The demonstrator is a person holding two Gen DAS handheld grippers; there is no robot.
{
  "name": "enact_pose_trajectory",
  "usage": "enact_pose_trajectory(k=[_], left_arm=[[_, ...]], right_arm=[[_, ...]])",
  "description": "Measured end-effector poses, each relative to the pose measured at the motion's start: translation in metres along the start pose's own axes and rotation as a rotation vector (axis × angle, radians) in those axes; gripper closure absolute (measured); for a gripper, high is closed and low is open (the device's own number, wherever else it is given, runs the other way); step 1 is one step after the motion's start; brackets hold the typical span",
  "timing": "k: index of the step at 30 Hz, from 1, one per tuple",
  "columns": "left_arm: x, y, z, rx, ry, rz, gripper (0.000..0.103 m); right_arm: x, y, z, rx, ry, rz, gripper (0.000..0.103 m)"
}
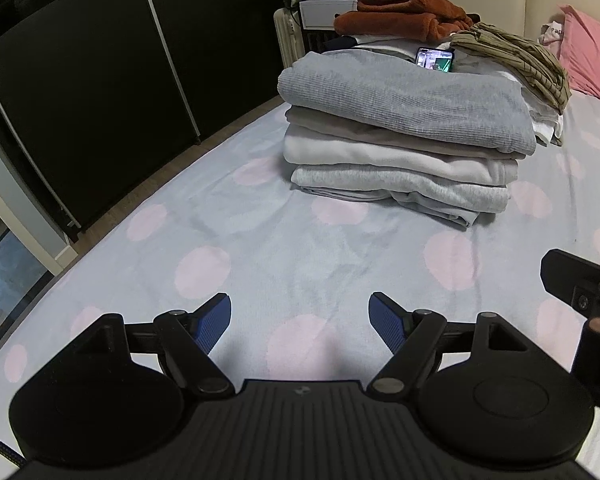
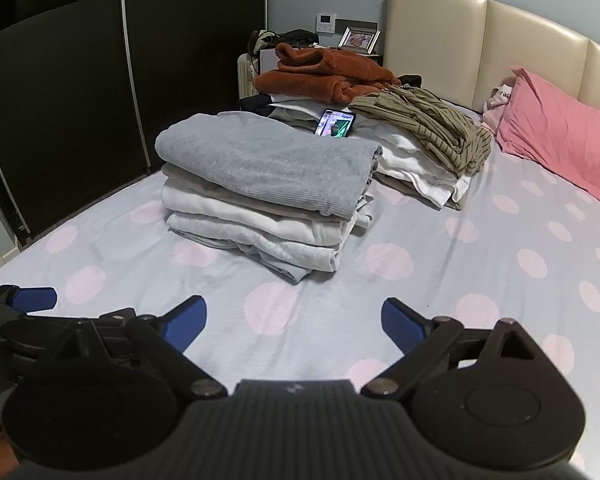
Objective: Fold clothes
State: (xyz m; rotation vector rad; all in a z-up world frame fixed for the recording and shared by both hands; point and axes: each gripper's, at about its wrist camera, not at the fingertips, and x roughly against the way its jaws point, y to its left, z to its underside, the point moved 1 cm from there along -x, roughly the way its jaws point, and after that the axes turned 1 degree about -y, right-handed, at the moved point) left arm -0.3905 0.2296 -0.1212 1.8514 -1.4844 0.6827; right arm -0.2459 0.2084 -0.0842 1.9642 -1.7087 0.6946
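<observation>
The left gripper [image 1: 300, 326] and the right gripper [image 2: 294, 326] are both hovering over the bed sheet [image 1: 260, 248] with their ribbed blue fingers [image 1: 212, 322] standing wide apart and holding nothing. Further ahead, a neat stack of folded clothes [image 1: 404, 148], with a grey knitted piece on top, is lying on the dotted sheet. Only the right wrist view is showing fully the loose heap behind: a striped olive garment [image 2: 428, 128], a fuzzy rust sweater [image 2: 324, 76], a phone [image 2: 336, 122] and the pink pillow [image 2: 560, 132].
</observation>
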Motion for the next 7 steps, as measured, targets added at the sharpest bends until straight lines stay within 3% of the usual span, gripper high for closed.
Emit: enact_pose_trajectory(k=[7], left_arm=[[0.0007, 0.0010, 0.0009, -0.008, -0.005, 0.005, 0.028]], right_arm=[[-0.0001, 0.0016, -0.0003, -0.001, 0.002, 0.003, 0.008]])
